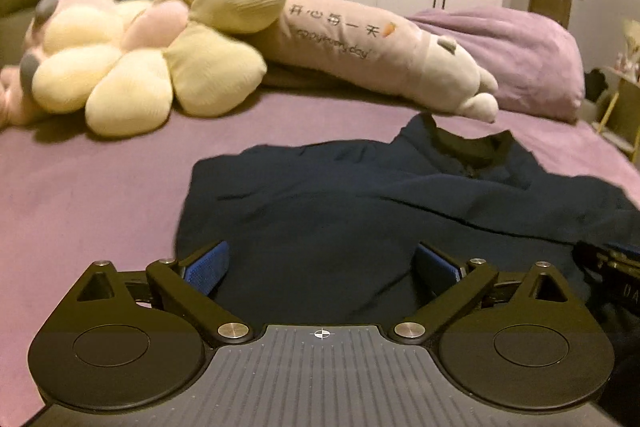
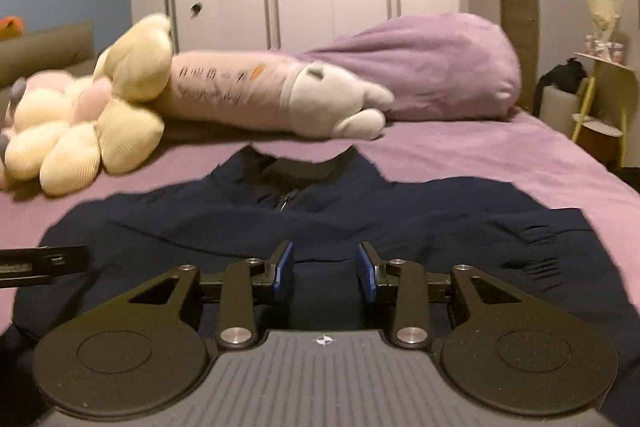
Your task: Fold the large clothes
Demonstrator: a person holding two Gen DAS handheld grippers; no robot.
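On purple bed — navy jacket, crumpled.

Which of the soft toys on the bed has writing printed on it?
The long pink plush bolster, lying behind the navy garment; the yellow flower cushion beside it is plain.

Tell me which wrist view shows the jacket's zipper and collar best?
The right wrist view: the zipper sits near centre under the open collar of the navy jacket. The left wrist view shows the collar off to the right, with the zipper only a faint dark line.
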